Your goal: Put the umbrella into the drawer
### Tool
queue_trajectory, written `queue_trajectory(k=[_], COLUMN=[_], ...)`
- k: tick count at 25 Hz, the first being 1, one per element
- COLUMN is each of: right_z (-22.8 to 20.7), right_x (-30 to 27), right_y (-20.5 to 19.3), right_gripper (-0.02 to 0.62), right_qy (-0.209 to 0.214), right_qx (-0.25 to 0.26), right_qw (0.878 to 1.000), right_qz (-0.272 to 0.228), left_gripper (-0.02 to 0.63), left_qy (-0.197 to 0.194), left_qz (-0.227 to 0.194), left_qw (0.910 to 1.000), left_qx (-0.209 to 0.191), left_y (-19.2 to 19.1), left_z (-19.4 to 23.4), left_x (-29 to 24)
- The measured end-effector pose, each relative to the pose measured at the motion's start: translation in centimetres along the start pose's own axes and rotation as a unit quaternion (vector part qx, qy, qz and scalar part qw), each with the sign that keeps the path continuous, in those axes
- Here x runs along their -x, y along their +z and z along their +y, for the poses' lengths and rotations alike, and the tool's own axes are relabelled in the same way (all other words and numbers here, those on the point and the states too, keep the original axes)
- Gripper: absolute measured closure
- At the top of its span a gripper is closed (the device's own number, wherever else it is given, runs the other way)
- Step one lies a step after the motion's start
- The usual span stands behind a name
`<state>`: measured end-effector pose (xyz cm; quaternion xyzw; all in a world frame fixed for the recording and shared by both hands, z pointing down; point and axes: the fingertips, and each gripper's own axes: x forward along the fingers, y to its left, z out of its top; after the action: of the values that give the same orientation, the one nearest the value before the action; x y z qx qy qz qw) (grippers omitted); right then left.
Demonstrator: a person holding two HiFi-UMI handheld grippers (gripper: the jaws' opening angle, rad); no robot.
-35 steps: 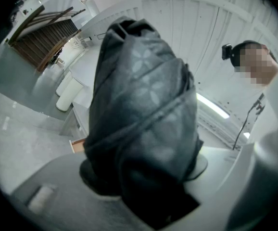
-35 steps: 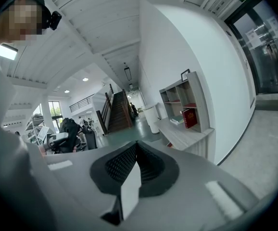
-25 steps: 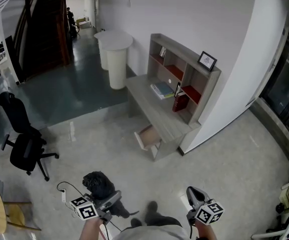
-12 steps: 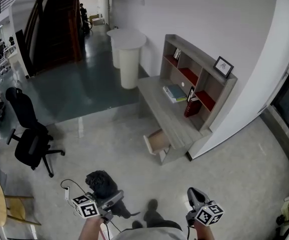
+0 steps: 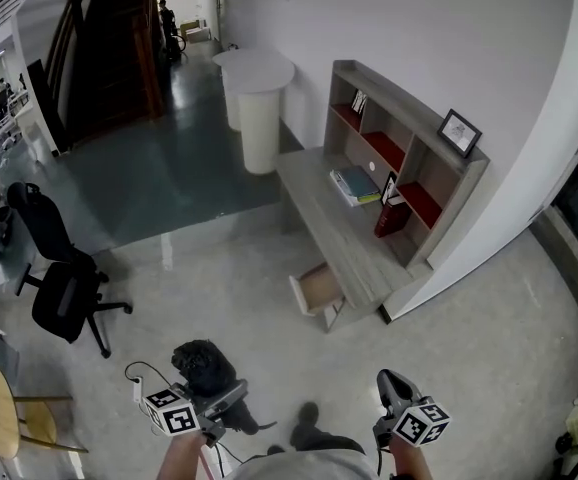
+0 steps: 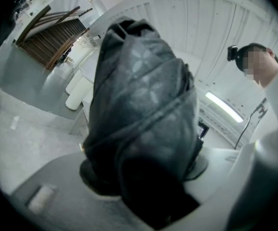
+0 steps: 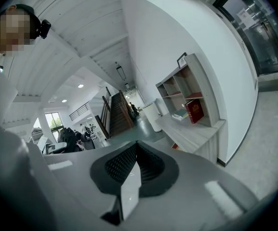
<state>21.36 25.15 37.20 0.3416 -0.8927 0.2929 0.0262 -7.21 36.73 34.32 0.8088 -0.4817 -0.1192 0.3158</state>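
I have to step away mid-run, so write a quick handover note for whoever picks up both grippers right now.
The left gripper has its jaws clamped on the folded dark umbrella.
The right gripper has its jaws together and holds nothing.
The drawer stands open under the desk, some way ahead of you.
Done: umbrella in hand, drawer open.
Left: walk to the desk, lay the umbrella in the drawer, release.
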Motion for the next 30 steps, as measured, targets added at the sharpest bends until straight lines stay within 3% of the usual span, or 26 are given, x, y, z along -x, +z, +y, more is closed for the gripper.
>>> queue_trajectory(k=[19,26,30], right_z=[-9.8,-12.0,-13.0], right_x=[-9.7,-11.4,-12.1], right_y=[6.1,7.5,8.0], right_gripper=[0.591,0.591,0.591], right_qy=[0.034,0.037,0.035], right_qx=[0.015,0.026,0.028], right_qw=[0.999,0.998,0.998], right_qz=[0.036,0.046,0.049], left_gripper=[0.316,0.316,0.316], left_qy=[0.030,0.023,0.022], left_qz=[-0.005,-0.023,-0.017], left_qw=[0.9994,0.9985,0.9989], left_qx=[0.016,0.043,0.039], left_y=[3.2,4.1,4.1], left_z=[4.6,5.5,6.3], left_x=[-12.5,-15.8,-17.4])
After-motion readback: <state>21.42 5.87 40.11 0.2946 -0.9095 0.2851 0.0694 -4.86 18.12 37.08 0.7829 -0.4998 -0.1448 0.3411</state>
